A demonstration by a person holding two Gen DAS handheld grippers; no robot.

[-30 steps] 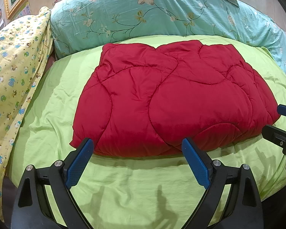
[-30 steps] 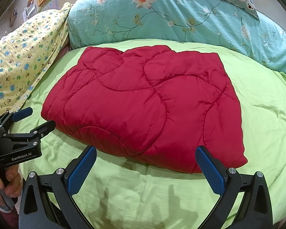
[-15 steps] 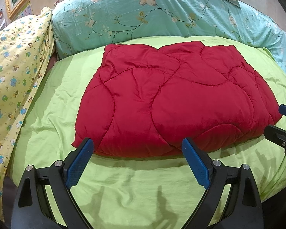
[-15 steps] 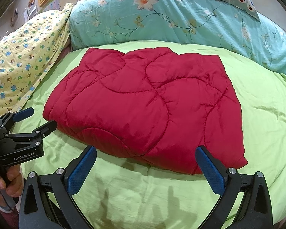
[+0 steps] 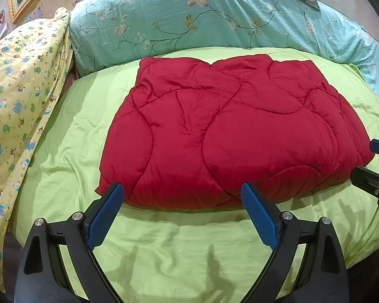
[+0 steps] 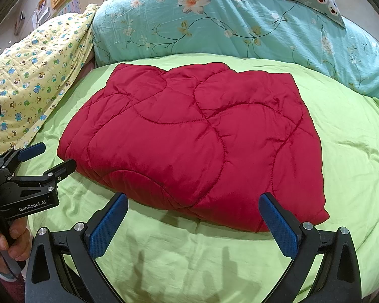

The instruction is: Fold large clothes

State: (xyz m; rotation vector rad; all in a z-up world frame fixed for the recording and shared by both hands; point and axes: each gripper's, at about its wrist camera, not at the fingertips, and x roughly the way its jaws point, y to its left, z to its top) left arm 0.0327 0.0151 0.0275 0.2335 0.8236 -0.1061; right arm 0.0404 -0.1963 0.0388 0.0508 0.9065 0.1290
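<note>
Red quilted garment [image 5: 235, 136] lies folded into a rough rectangle at centre of the lime-green bed sheet [image 5: 63, 156]. Left gripper [image 5: 182, 202]: fingers spread wide, empty, just short of the garment's 6 o'clock edge. Right gripper [image 6: 193, 210]: fingers likewise wide, empty, near the same edge. Teal floral pillow [image 5: 202, 17] at 12 o'clock; yellow printed bedding [image 5: 15, 101] at 9 o'clock.

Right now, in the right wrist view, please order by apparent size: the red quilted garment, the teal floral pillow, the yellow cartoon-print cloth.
1. red quilted garment, though it lies nearer the camera
2. teal floral pillow, a close second, partly cut off
3. yellow cartoon-print cloth
</note>
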